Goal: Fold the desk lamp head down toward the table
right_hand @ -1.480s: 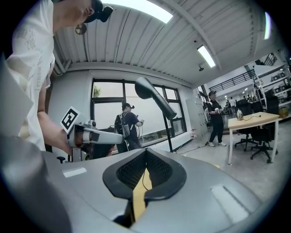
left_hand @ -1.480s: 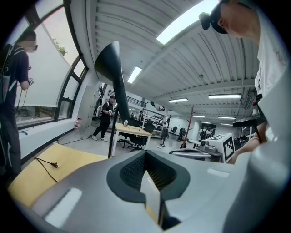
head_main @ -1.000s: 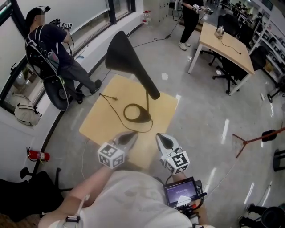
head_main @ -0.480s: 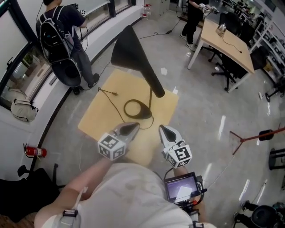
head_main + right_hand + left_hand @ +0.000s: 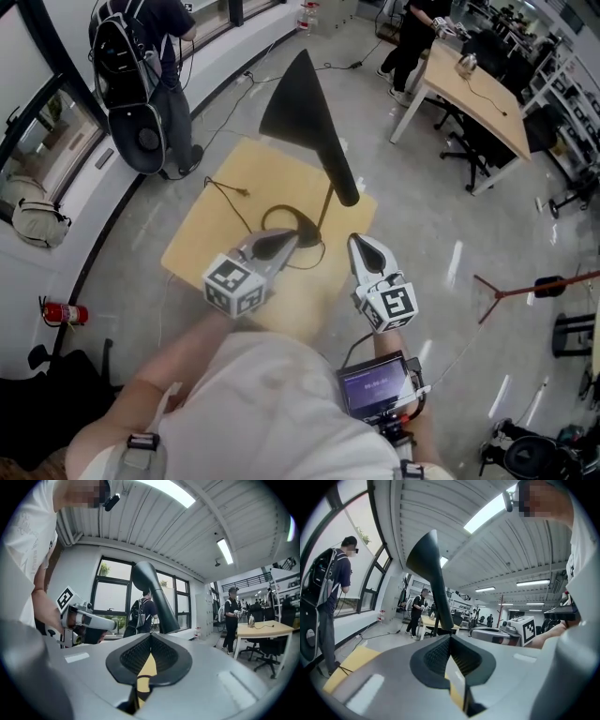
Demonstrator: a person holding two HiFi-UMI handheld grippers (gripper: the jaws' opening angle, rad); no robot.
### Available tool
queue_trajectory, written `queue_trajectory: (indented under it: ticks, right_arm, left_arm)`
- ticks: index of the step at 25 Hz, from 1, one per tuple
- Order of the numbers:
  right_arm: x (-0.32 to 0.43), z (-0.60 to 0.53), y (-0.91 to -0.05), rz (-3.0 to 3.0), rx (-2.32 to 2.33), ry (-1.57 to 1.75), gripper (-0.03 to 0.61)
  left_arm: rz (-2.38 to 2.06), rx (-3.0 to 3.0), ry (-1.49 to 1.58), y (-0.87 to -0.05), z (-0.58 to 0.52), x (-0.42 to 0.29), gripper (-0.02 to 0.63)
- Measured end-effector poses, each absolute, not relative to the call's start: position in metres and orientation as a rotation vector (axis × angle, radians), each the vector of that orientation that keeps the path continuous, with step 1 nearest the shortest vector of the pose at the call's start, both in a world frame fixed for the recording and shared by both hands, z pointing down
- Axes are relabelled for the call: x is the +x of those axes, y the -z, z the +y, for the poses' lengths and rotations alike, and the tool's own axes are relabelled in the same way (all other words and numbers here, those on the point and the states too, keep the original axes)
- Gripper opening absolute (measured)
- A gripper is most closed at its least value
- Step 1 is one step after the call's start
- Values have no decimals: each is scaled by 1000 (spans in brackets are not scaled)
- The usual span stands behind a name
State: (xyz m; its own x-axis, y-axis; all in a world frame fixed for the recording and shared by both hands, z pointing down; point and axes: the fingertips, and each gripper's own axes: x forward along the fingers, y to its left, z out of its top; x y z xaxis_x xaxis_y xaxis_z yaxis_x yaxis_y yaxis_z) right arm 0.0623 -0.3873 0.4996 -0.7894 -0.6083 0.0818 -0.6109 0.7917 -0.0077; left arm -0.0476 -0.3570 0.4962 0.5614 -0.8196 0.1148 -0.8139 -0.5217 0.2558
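The black desk lamp stands on a small wooden table [image 5: 202, 246]. Its cone-shaped head [image 5: 301, 105] is raised and slants down into a thick neck [image 5: 340, 180]; a thin rod drops from the neck to the ring base [image 5: 282, 229]. My left gripper [image 5: 284, 240] is shut and empty, its tip over the base's near edge. My right gripper [image 5: 363, 245] is shut and empty, just right of the rod and below the neck. Neither touches the lamp. The lamp head [image 5: 430, 567] rises ahead of the left gripper [image 5: 450, 638]. In the right gripper view the neck [image 5: 154, 597] stands beyond the right gripper [image 5: 151, 636].
The lamp's cable [image 5: 226, 193] trails across the table. A person with a backpack [image 5: 139, 56] stands by the windows at upper left. Another person [image 5: 410, 33] stands near a desk [image 5: 478, 92] with office chairs. A red stand [image 5: 530, 289] is on the floor at right.
Both grippers have moved up and forward toward the lamp, from the table's near edge to beside the base and rod. The person with the backpack has walked farther away along the windows.
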Motion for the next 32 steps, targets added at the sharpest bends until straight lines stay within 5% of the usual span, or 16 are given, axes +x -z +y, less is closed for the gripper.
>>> queue_trajectory:
  ticks: [17, 23, 32]
  right_arm:
    - [45, -422, -461, -2807, 993, 132, 17]
    - [35, -449, -455, -2715, 956, 211, 161]
    - [16, -467, -467, -2631, 920, 260, 236]
  left_arm:
    - [-1317, 2625, 98, -461, -376, -68, 2]
    - [-1384, 2664, 106, -431, -389, -88, 3]
    - [-1599, 2744, 124, -345, -405, -139, 94]
